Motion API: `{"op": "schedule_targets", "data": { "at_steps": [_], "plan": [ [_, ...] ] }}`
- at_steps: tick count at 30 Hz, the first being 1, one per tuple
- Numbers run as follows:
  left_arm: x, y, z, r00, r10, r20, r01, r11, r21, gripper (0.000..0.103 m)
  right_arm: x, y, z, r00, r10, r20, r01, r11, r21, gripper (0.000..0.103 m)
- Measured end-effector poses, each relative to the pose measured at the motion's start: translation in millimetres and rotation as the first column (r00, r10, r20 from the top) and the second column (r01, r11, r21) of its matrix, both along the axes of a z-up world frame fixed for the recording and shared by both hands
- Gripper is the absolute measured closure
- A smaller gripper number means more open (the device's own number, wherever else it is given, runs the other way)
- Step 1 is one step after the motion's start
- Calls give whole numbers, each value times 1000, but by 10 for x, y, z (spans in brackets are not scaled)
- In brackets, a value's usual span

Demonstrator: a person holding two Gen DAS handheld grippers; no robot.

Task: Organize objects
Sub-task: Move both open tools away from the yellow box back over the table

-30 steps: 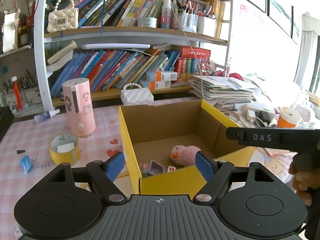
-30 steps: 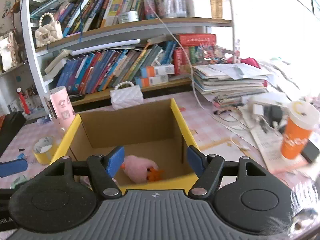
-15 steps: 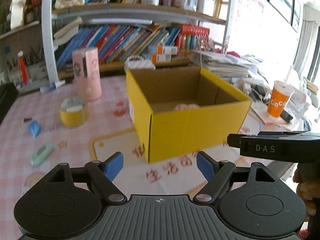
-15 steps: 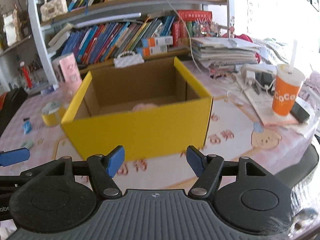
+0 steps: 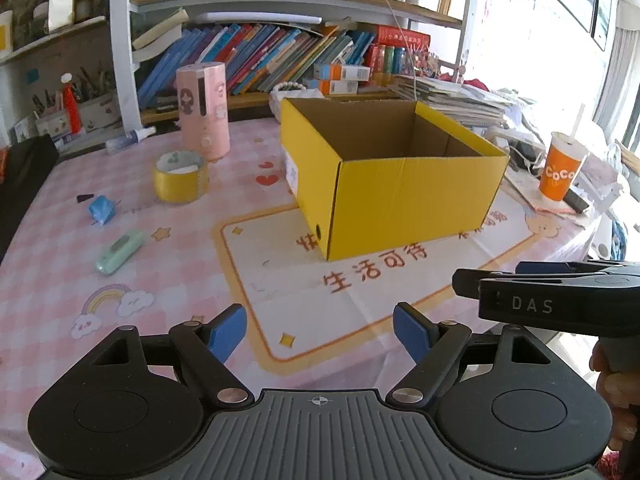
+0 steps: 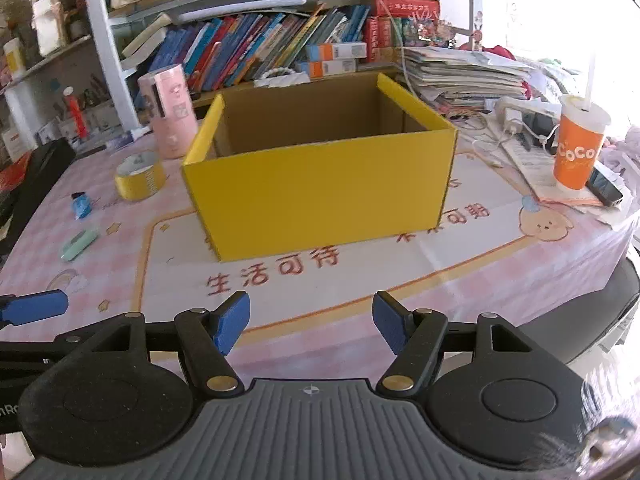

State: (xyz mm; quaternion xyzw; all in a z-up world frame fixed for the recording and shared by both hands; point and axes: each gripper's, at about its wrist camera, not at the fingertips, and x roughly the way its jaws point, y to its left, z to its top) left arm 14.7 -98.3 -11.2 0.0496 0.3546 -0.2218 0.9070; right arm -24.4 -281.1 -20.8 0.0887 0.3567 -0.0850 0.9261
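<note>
Looked like a home study: crammed bookshelf [image 5: 256,52], pink kiddie tablecloth [image 5: 120,264], paper piles [image 6: 460,72], takeaway cup [image 6: 576,152].

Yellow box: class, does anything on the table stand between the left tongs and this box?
Nothing visible does. Between the open left tongs and the yellow box lies only bare printed tablecloth. The yellow tape roll and the mint-green item lie off to the left.
</note>
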Motion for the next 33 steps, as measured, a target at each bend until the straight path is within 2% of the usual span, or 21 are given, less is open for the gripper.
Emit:
{"op": "schedule_targets", "data": {
  "at_steps": [19,33],
  "plan": [
    [-313,638,28,995,99,0,-99,995,23,21,-153,667,1,992,125,-2,-125,992,11,37],
    [-461,1154,80,977,214,23,-215,977,15,21,-118,1206,43,970,244,14,-244,970,3,37]
  ]
}}
